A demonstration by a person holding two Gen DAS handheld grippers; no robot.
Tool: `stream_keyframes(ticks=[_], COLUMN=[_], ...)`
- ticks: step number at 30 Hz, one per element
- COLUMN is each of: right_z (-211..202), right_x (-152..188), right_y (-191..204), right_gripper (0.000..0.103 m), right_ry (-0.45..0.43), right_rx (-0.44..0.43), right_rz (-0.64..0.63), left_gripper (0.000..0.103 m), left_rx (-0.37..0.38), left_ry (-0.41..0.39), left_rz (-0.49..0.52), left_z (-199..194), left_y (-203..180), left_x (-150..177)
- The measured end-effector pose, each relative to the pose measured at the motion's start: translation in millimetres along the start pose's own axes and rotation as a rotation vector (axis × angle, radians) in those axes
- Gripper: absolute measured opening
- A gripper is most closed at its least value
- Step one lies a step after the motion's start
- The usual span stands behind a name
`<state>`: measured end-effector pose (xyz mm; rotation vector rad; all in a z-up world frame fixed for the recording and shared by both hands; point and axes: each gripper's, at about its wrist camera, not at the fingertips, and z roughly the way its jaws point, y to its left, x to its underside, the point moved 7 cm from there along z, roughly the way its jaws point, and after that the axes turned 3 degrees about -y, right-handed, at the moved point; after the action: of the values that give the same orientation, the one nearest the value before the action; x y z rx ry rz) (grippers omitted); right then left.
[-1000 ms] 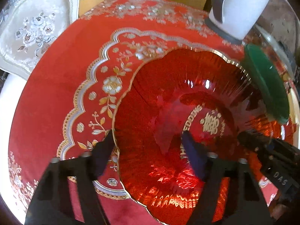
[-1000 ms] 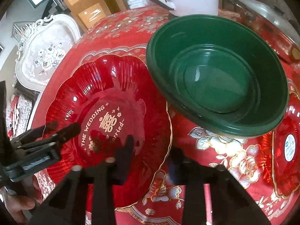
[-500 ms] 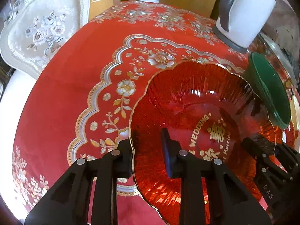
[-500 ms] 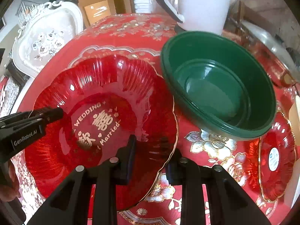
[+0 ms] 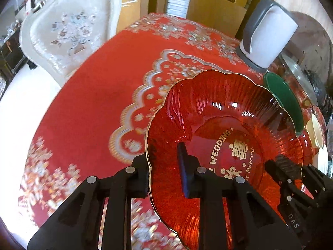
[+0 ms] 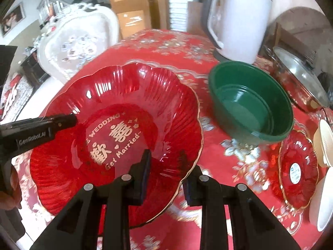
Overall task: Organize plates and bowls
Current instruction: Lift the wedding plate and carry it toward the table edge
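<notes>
The large red plate point(image 6: 116, 133) is gripped from both sides: the left tongs point(image 5: 164, 175) are clamped on its rim at nine o'clock, having just closed there, and the right tongs point(image 6: 166, 175) are clamped on the rim at about four o'clock. The plate appears tilted and carried just clear of the red-clothed worktop point(image 5: 87, 108), so the step in hand is judged to be a two-handed lift and transfer. The green bowl point(image 6: 251, 102) stands at the plate's two o'clock, near but apart from it; a smaller red plate point(image 6: 297, 168) lies at the right wrist view's three o'clock beside white dishes point(image 6: 324, 141). Next, both grips must be kept even so the thin rim is not twisted, and the plate steered past the bowl to its stacking place, which cannot be told.
</notes>
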<state>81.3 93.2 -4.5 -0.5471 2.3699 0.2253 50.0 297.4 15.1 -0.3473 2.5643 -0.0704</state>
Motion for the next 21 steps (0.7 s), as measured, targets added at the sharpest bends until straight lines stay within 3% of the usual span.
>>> stream_keyframes(ticks=[12, 21], right_z=[-4, 4], right_x=[41, 62], right_y=[59, 81], right_gripper=[0.027, 0.028], right_ry=[0.068, 0.114], right_rx=[-0.124, -0.147], right_rz=[-0.104, -0.153], left_gripper=[0.022, 0.023], left_rx=[-0.082, -0.114], left_ry=[0.004, 0.014], left_rz=[-0.08, -0.093], left_z=[-23, -20], left_y=[54, 71], left_x=[52, 81])
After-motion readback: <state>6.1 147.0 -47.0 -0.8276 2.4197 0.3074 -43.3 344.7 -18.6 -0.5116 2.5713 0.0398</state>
